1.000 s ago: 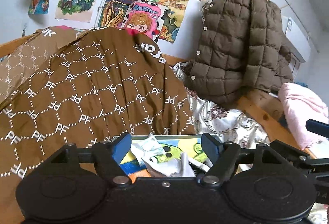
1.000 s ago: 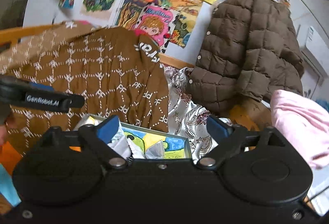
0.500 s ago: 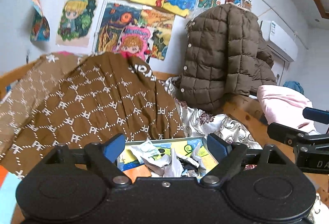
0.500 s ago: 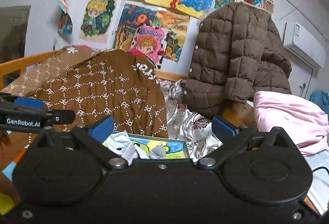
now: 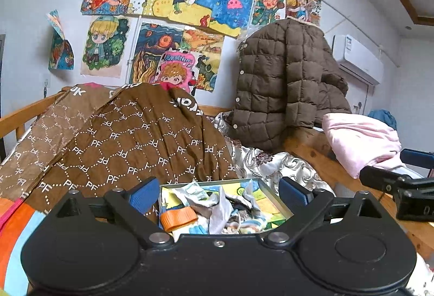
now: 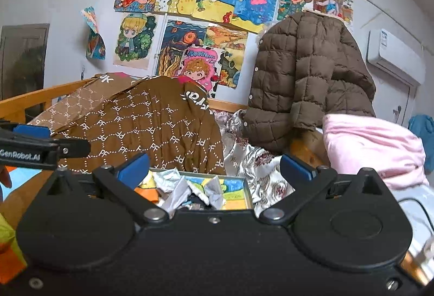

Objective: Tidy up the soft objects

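Bed, soft goods and fittings.

- One brown quilt (image 5: 130,144), printed all over with white dotted hexagons and the letters "PF", heaped on the bed behind the box; larger white lettering on its upper fold is upside down and not readable.
- One brown quilted jacket (image 5: 282,89) with white snap buttons, draped upright over the bed's wooden frame (image 5: 312,154).
- One pink garment (image 5: 360,138), bundled on the frame to the right of the jacket.
- One silvery floral sheet (image 5: 274,163), crumpled between quilt and frame.
- One shallow box (image 5: 274,195), holding crumpled white and coloured soft pieces (image 5: 217,203) and an orange strap (image 5: 177,217); exact number of pieces cannot be told.
- About a dozen children's drawings (image 5: 190,2) taped to the wall; one reads "MORNING".
- One air conditioner (image 5: 358,57), high on the right wall.
- Left gripper (image 5: 218,190): roughly level, tilted slightly down, poised over the box; jaws opening, clamping nothing, the box's contents seen between the blue pads. "GenRobot.AI" is printed on its side in the right wrist view.
- Right gripper (image 6: 214,167): same pose, beside the left; jaws spread wide, released, holding nothing.
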`<state>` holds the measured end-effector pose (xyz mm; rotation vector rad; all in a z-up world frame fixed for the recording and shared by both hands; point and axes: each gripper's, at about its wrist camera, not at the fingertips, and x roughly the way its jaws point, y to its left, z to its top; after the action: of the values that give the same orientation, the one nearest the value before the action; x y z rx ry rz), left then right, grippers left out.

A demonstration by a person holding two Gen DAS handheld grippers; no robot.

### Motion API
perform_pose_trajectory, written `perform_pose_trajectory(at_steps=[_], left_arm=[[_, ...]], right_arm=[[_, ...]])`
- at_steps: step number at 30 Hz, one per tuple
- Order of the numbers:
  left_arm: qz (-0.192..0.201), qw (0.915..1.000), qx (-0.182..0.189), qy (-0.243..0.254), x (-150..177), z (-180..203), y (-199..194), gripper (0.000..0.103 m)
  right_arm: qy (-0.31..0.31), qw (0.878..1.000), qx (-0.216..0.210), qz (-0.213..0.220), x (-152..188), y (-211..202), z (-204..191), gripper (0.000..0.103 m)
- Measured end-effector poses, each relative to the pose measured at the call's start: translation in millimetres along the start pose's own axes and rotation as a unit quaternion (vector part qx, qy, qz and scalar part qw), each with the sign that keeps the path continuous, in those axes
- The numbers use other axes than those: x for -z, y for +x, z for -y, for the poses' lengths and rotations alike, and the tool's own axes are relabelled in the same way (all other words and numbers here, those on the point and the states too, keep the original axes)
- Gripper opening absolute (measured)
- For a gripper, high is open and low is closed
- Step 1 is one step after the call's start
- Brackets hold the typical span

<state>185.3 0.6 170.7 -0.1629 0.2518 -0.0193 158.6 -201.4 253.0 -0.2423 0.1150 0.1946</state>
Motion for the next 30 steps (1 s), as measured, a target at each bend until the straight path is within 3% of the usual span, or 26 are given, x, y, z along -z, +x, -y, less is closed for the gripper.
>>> perform_pose_trajectory(at_steps=[19,30], left_arm=[[-0.031,0.9994,-0.014,0.009,81,2,-69,0.096],[-0.047,0.9986,-0.022,0.005,115,4,-94,0.097]], right_arm=[[0.064,0.998,0.013,-0.019,86,-89,11,0.102],[0.094,0.995,0.016,-0.033,121,-111,7,0.102]])
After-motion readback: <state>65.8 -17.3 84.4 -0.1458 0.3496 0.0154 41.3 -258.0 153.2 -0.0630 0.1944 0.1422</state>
